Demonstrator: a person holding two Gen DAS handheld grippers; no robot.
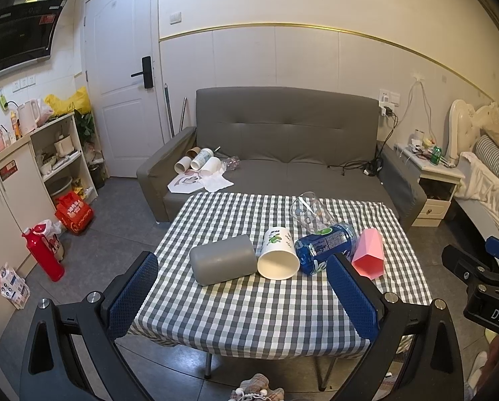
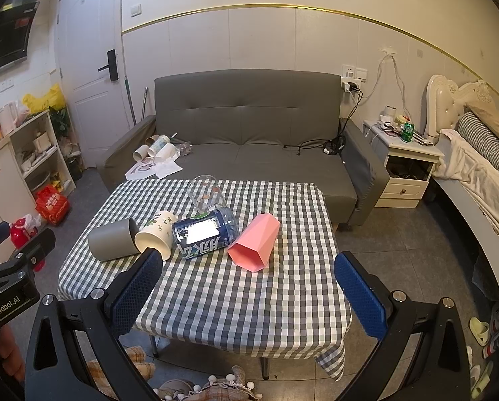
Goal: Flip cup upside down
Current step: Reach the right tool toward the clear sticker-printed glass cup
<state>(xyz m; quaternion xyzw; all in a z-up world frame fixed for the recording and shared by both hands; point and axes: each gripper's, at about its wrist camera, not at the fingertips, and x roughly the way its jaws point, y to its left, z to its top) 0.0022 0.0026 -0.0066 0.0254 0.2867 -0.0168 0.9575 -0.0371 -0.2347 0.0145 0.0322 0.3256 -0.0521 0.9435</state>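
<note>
Several cups lie on their sides in a row on the checked table (image 1: 249, 314) (image 2: 236, 307): a grey cup (image 1: 222, 260) (image 2: 114, 239), a white paper cup with green print (image 1: 277, 254) (image 2: 156, 232), a blue labelled cup (image 1: 326, 247) (image 2: 206, 234) and a pink faceted cup (image 1: 369, 254) (image 2: 255, 242). A clear glass (image 1: 309, 212) (image 2: 205, 193) lies behind them. My left gripper (image 1: 242, 294) is open and empty, short of the grey and white cups. My right gripper (image 2: 249, 290) is open and empty, short of the pink cup.
A grey sofa (image 1: 282, 153) (image 2: 249, 133) with more cups and papers stands behind the table. Cabinets (image 1: 22, 180) and a red bottle (image 1: 43, 255) are at the left. A nightstand (image 2: 406, 167) and bed (image 2: 483, 167) are at the right.
</note>
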